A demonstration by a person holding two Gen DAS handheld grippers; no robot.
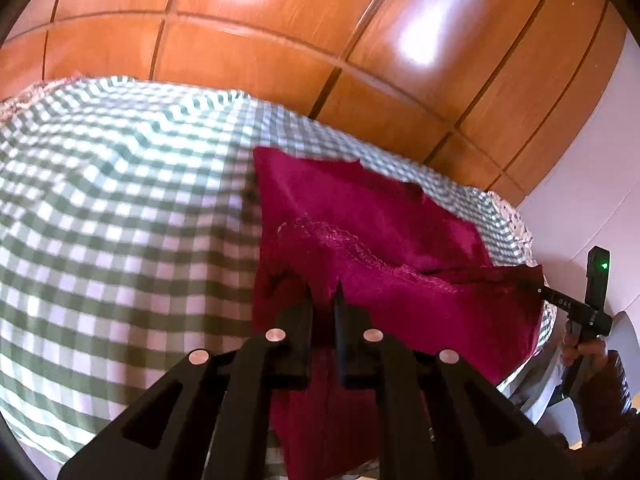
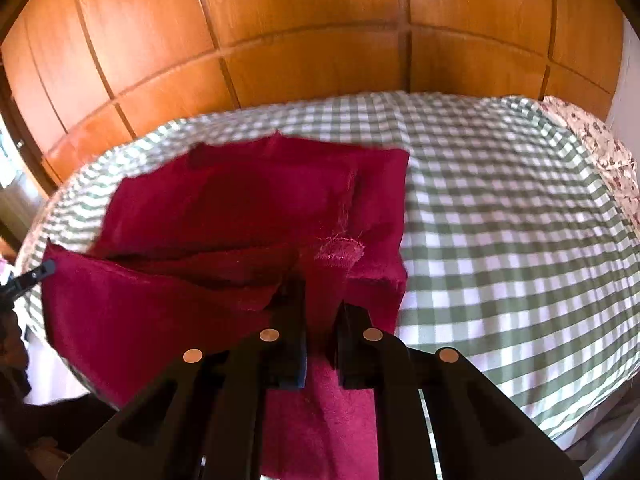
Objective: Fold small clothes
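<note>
Pinching crimson garment (image 1: 400, 216): left gripper (image 1: 323, 292), right gripper (image 2: 322, 292), jaws clamped.

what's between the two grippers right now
A stretch of the dark red garment spans from the left gripper to the right gripper, each pinching an edge. The left wrist view shows it best.

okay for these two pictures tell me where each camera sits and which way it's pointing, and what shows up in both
Left wrist view: sits on the left gripper, looking down along its black fingers at the dark red fabric garment pinched between them, on the green and white checked bedspread; the right gripper and the person's hand show at the right edge.
Right wrist view: sits on the right gripper, also angled down, shut on the same garment; the left gripper's tip shows at the left edge.
Shared: garment, bedspread, orange-brown wooden wardrobe panels.
</note>
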